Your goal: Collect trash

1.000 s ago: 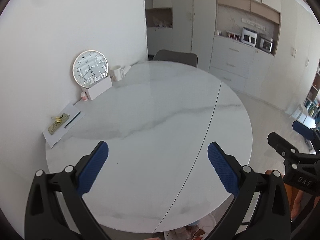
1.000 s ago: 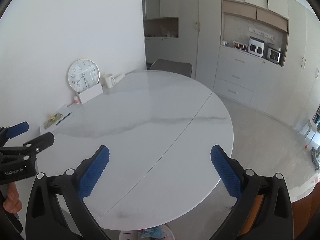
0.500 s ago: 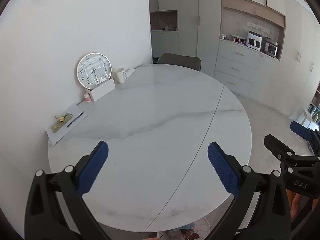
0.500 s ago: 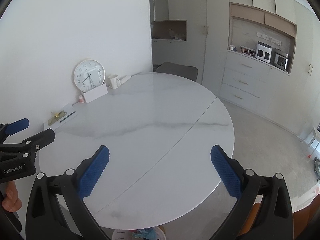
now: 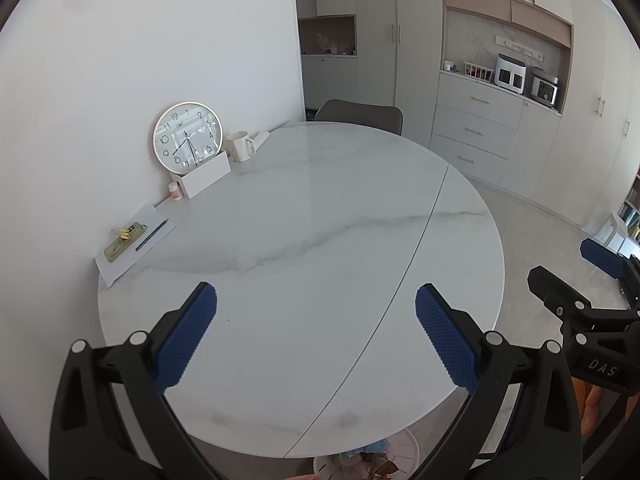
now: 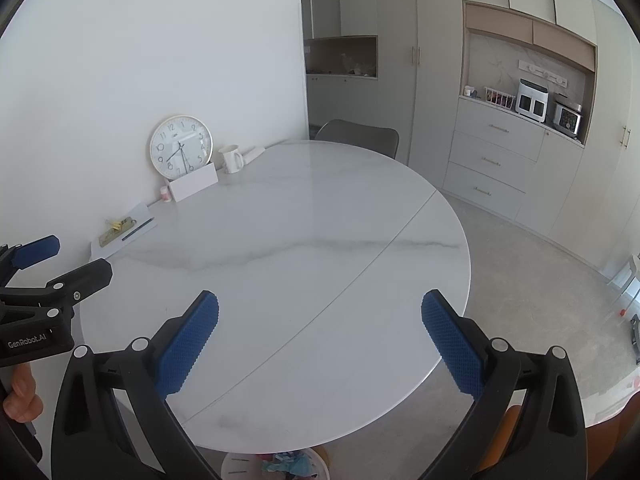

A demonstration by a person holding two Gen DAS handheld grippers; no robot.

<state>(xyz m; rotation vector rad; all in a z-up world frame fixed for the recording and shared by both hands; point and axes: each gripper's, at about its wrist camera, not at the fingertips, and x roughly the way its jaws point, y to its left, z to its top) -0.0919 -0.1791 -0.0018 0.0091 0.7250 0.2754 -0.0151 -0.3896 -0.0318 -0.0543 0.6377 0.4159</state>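
Both of your tools have drawn back and risen from the desk (image 5: 304, 240) since a second ago, so more of its round marble top and the floor beyond now show. Your left tool (image 5: 316, 336) hangs above the desk's near edge with its blue pads spread wide and nothing between them. Your right tool (image 6: 320, 340) hangs the same way just beside it, jaws wide apart and holding nothing.

Below the desk's near edge sits a white bin (image 6: 276, 465) with crumpled trash (image 6: 286, 464) inside; in the left wrist view the same bin (image 5: 404, 450) peeks out under the rim.

Towards the desk's far left side, against the wall, lies a sheet of paper (image 5: 132, 240) carrying a gold-coloured case and a pen. Further along the wall stands a small pink-capped bottle (image 5: 175, 191), touching a white box (image 5: 206, 178). A round clock (image 5: 187, 136) leans upright behind that box, and a white mug (image 5: 240, 146) stands just beside it. At the desk's far edge, a grey chair (image 5: 360, 114) is pushed in.
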